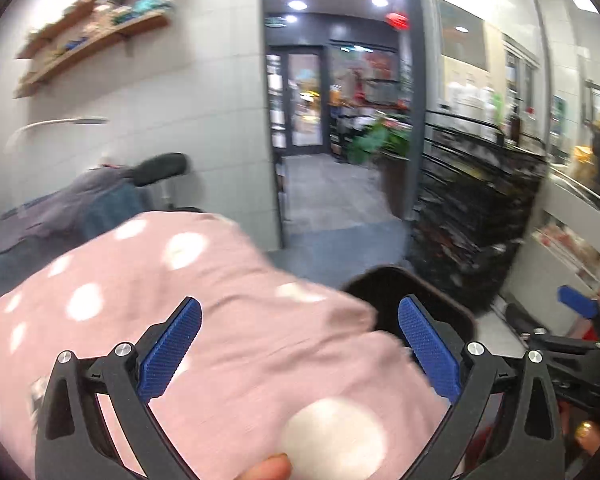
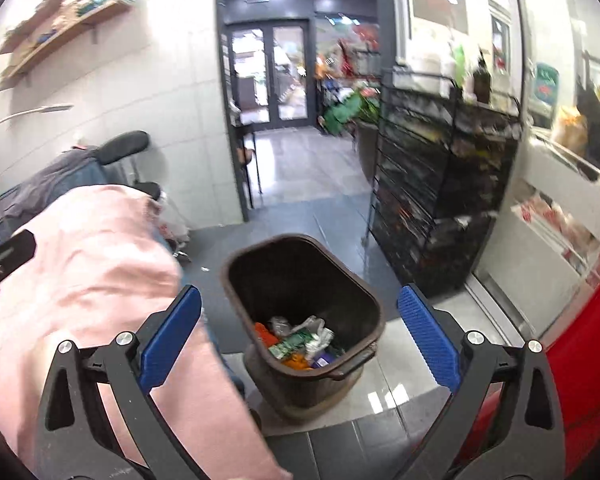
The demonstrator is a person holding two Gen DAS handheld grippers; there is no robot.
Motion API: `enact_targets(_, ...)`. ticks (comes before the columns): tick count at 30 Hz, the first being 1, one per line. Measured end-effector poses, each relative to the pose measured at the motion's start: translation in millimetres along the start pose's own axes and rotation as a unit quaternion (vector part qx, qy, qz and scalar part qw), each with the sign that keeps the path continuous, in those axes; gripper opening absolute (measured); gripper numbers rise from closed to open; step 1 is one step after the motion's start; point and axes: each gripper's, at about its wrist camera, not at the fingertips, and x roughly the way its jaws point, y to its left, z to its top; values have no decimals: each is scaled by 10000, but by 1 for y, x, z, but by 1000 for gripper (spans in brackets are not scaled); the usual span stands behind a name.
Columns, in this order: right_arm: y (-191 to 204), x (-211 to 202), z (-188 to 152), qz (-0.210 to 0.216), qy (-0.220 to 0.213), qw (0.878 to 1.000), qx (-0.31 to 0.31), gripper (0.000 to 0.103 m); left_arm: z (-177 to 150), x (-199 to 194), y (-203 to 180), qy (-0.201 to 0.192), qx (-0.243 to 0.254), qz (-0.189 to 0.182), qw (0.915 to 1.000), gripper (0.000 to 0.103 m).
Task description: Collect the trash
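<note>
A shop: black display racks (image 2: 440, 184) stocked with goods, wall shelves (image 2: 60, 32) of merchandise, glass entrance doors (image 2: 272, 76), tiled floor (image 2: 308, 168).

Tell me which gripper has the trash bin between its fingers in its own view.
The right gripper: the bin sits centred between its open fingers. The left gripper faces mostly pink cloth.

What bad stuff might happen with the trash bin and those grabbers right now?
The dark bin looks tilted, with wrappers inside, so a bump might tip it and spill them. Both the left gripper and right gripper are open and hold nothing. The pink cloth hides most of the bin in the left view, so a reach from there could miss or snag the fabric.
</note>
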Motion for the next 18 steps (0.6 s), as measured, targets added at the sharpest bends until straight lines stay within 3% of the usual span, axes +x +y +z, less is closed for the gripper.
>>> enact_targets(5, 19, -30, -12, 257, -236, 9992, -170, 97, -19, -25, 15, -120, -270, 367, 9989, 97)
enact_targets(18, 42, -76, -24, 391, -755, 9947, -583, 97, -50, -74, 27, -476, -315, 598, 9966, 97)
